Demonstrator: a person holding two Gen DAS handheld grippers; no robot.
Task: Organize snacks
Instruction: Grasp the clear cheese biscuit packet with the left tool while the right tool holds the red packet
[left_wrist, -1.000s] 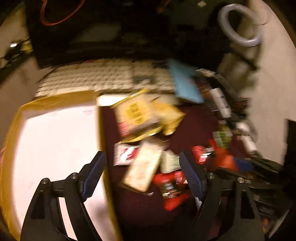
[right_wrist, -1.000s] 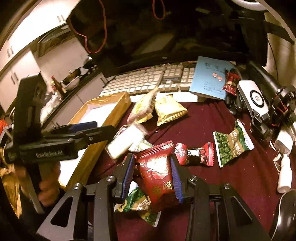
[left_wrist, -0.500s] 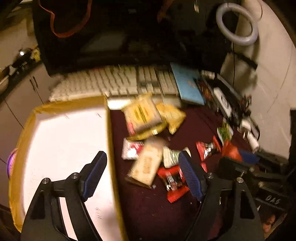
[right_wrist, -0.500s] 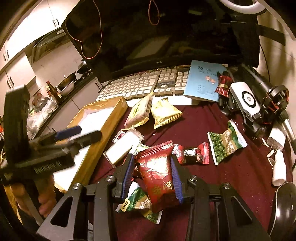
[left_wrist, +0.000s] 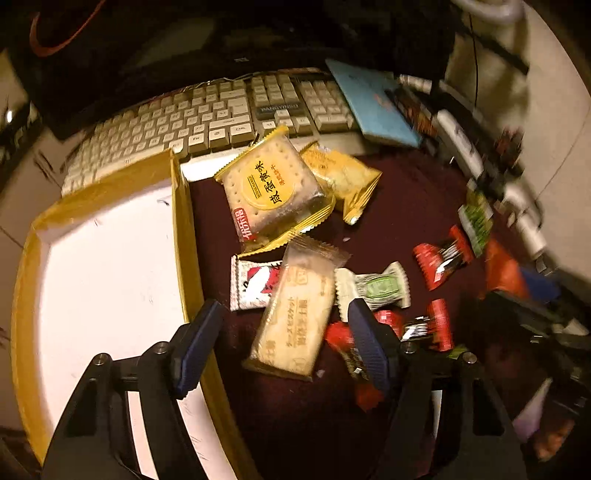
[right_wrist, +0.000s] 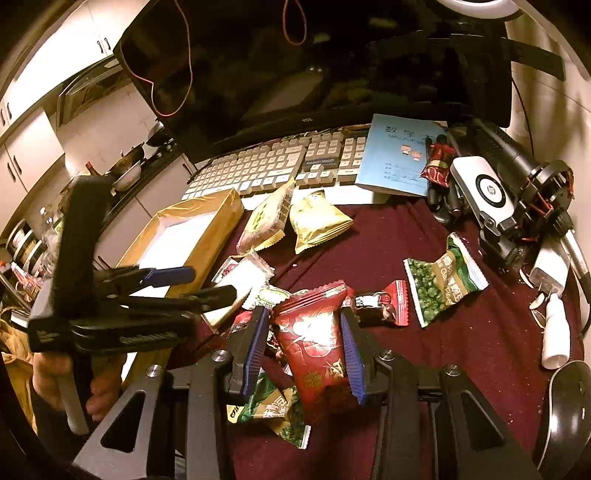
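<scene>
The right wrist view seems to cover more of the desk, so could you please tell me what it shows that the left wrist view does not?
Only the right wrist view: the right gripper shut on a red packet, the mouse, the hand carrying the left gripper.

Only the left wrist view: the box's white floor almost whole, and the left gripper open above the long biscuit pack, its jaws just closing.

Both: keyboard, blue booklet, box, yellow cracker pack.

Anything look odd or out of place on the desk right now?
Yes: a red snack packet lies on the blue booklet beside the keyboard, apart from the other snacks; crumbs speckle the maroon cloth.
</scene>
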